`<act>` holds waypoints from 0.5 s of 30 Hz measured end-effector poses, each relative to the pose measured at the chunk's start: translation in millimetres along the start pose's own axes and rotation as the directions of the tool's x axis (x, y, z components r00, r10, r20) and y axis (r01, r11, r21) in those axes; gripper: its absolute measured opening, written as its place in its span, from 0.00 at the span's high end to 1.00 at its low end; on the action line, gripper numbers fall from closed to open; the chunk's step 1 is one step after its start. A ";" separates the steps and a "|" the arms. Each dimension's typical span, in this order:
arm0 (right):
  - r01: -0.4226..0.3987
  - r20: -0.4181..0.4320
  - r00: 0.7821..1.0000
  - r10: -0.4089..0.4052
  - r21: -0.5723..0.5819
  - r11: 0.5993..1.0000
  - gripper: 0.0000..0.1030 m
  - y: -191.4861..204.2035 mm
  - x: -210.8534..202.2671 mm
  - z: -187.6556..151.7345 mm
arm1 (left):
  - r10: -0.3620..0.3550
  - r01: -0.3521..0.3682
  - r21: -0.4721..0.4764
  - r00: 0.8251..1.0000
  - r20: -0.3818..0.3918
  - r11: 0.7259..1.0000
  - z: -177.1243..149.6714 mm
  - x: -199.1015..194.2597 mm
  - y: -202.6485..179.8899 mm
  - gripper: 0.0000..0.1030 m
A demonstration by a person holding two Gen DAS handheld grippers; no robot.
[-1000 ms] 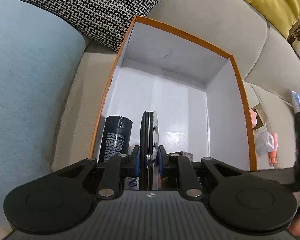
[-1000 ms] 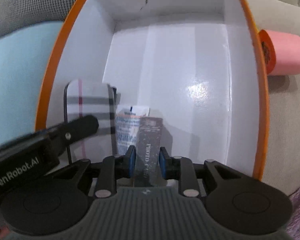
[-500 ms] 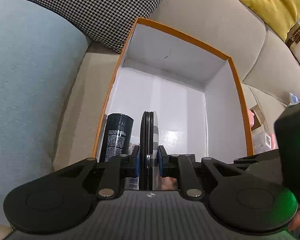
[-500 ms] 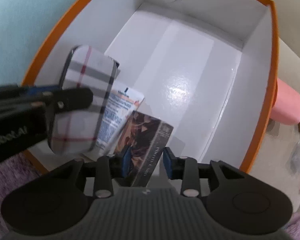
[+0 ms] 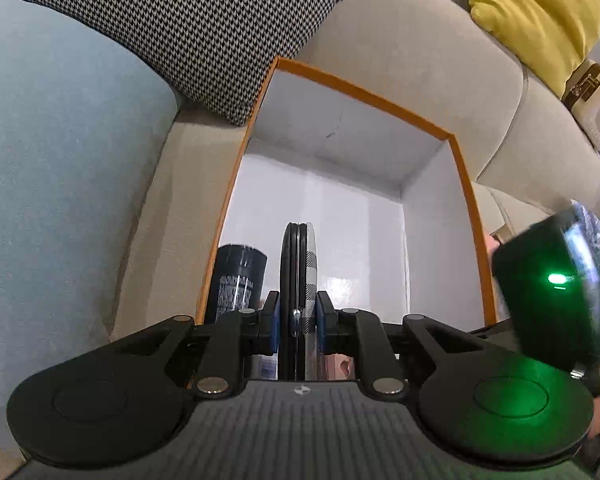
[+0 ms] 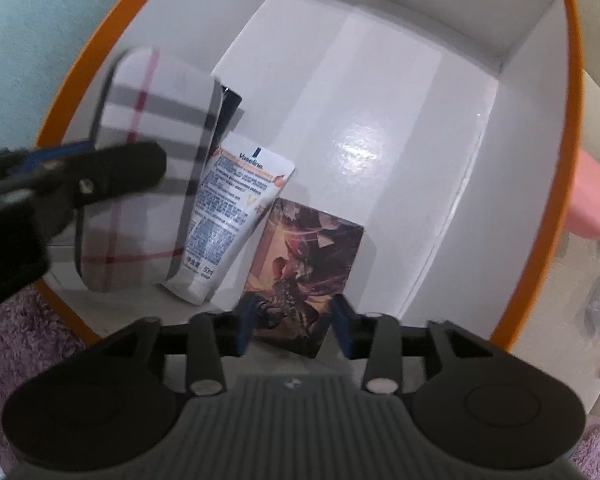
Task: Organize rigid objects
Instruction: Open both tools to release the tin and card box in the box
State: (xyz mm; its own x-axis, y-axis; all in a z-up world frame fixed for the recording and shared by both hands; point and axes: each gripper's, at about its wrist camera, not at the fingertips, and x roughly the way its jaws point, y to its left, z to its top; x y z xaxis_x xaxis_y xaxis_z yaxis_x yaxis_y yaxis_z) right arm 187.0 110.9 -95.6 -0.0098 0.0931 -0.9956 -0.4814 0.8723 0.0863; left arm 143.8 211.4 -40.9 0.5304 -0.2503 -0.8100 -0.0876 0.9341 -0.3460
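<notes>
The left gripper (image 5: 297,316) is clamped on the plaid case (image 5: 300,280), held on edge between its pads and standing upright straight ahead of the fingers, above the near end of the orange-rimmed box (image 5: 466,200). In my judgement the edge-on hold is chosen so the case can go down narrow, into a slot among items already standing. The right gripper (image 6: 294,324) has its fingers spread, and the illustrated card box (image 6: 306,268) stands between and just ahead of them, apparently resting on the box floor; whether either pad touches it cannot be told. The wide stance reads as a release. To the left of the right gripper's fingers, the Vaseline tube (image 6: 236,216) leans next to the card box, and the plaid case (image 6: 148,168) with the left gripper (image 6: 76,184) sits further left, blurred. In the left wrist view a dark canister (image 5: 238,276) stands just left of the fingers, against the box's left wall. All items crowd the near left corner, which suggests packing row by row, leaving the far floor free. A pink object (image 6: 592,204) lies outside the box, right of the right gripper.
</notes>
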 end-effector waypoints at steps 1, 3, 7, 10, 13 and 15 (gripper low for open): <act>0.009 -0.003 1.000 -0.009 0.025 1.000 0.52 -0.9 2.6 1.9 | -0.001 0.001 0.002 1.000 0.005 1.000 0.9 -0.9 -0.3 0.82; 0.011 -0.011 1.000 -0.010 0.068 0.998 0.45 -2.9 7.6 4.4 | -0.003 0.003 0.007 1.000 0.013 1.000 2.0 -1.6 -0.3 0.82; -0.006 -0.022 1.000 0.009 0.108 0.994 0.40 -4.3 14.8 4.5 | -0.009 0.009 0.009 1.000 0.016 1.000 3.6 -0.5 -0.7 0.82; -0.059 -0.020 0.998 0.064 0.173 0.983 0.40 -10.5 18.1 2.3 | -0.008 0.008 0.009 1.000 0.016 1.000 3.5 0.0 -0.3 0.82; -0.118 -0.008 0.993 0.121 0.167 0.979 0.40 -8.9 16.3 0.5 | -0.010 0.009 0.008 1.000 0.013 1.000 3.1 0.9 -0.2 0.82; -0.126 -0.002 0.992 0.128 0.154 0.980 0.40 -7.9 14.1 -1.3 | -0.010 0.010 0.009 1.000 0.011 1.000 3.0 0.7 -0.6 0.82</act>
State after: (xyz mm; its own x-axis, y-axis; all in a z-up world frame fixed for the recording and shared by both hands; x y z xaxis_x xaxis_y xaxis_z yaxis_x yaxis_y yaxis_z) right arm 189.5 104.7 -110.4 -0.0728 0.2031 -0.9764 -0.3359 0.9169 0.2158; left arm 146.7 211.4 -39.8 0.5401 -0.2571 -0.8014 -0.0743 0.9339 -0.3497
